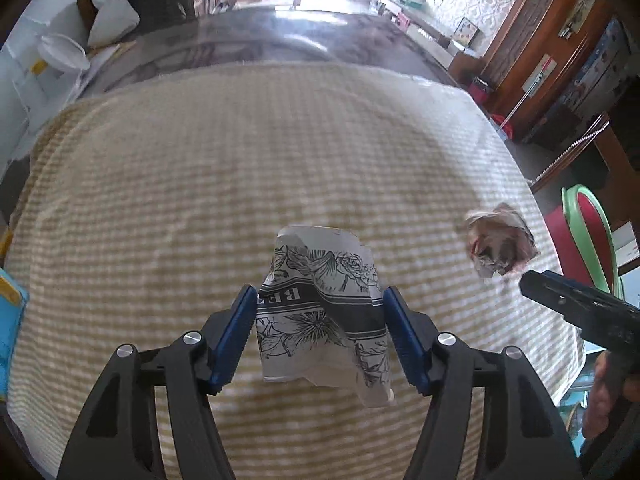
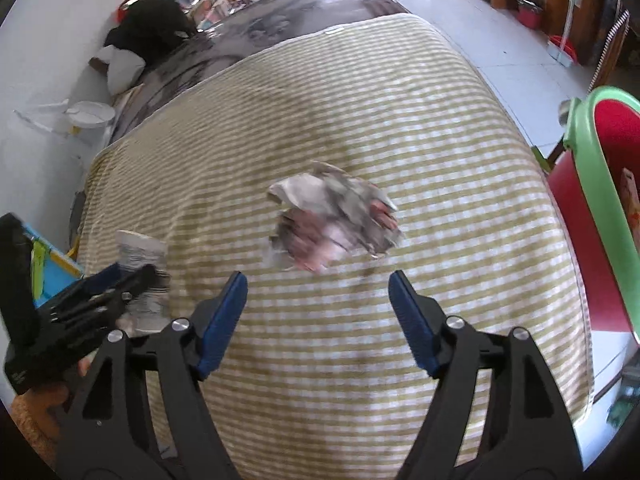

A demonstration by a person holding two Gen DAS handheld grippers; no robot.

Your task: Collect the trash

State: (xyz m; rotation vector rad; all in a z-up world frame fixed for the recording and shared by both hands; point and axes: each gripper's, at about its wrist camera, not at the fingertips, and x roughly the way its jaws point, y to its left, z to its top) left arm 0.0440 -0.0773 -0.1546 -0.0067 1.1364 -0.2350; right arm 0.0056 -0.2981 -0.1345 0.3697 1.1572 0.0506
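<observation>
— Blue pads [image 1: 236, 336] are what I'm seeing closest in the left wrist view. My left gripper [image 1: 320, 334] is pinching one printed paper [image 1: 320, 312], both pads pressing on its sides, and the paper is hanging above the striped cloth [image 1: 200, 184].

— How many pieces of trash are you counting?

— Two. The printed paper in my left gripper, and one crumpled wad [image 2: 332, 220] lying on the cloth. In the left view the wad [image 1: 500, 244] is sitting off to the right, near the cloth's edge.

— And your right gripper?

— My right gripper [image 2: 318, 320] is hanging over the cloth with its jaws standing apart and nothing between them. The wad is lying just ahead of the fingertips, not touching either one. It is looking blurred to me, so I'm not making out its print.

— Any bin?

— I'm seeing one bin [image 2: 600, 152], green-rimmed and red inside, standing beside the table at the right. From the right wrist view I'm also catching the left gripper [image 2: 132, 276] at the lower left, clamping the paper [image 2: 144, 252].
</observation>
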